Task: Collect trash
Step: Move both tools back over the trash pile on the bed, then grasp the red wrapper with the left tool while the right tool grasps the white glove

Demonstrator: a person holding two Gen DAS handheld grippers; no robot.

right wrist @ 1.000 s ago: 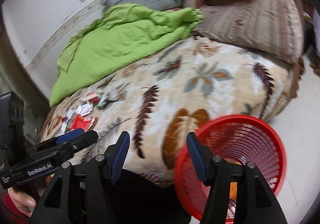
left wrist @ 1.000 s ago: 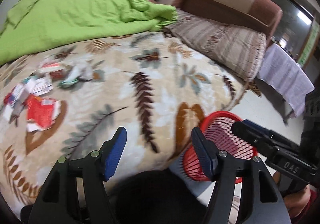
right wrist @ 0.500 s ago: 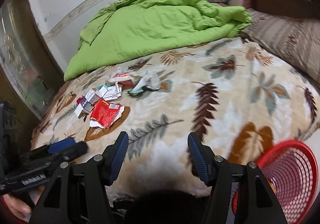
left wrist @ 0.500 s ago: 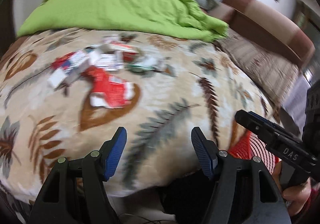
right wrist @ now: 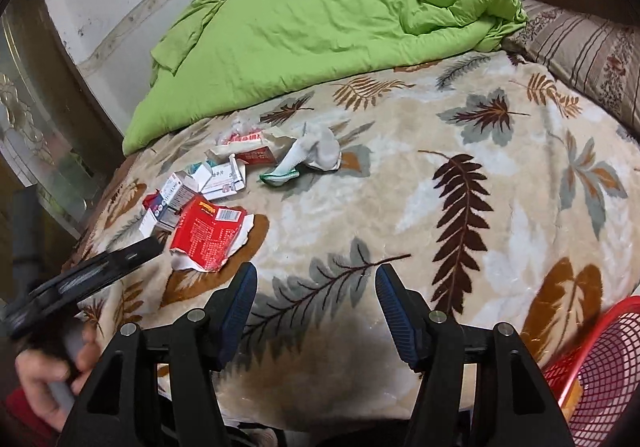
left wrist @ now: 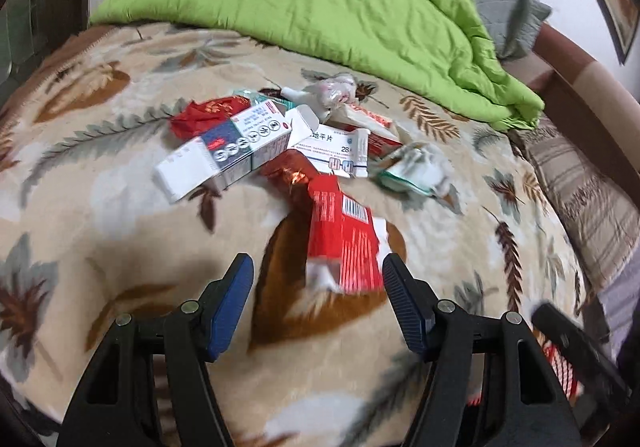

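Trash heap on the bed (left wrist: 120,247), both claws spread and empty.

The left gripper (left wrist: 318,297) is nearer: the torn red pack (left wrist: 344,239) lies just ahead, slightly right of centre, long axis running near-to-far (boxes (left wrist: 224,155) beyond it). The right gripper (right wrist: 312,307) hangs further right, near the red basket (right wrist: 600,363).
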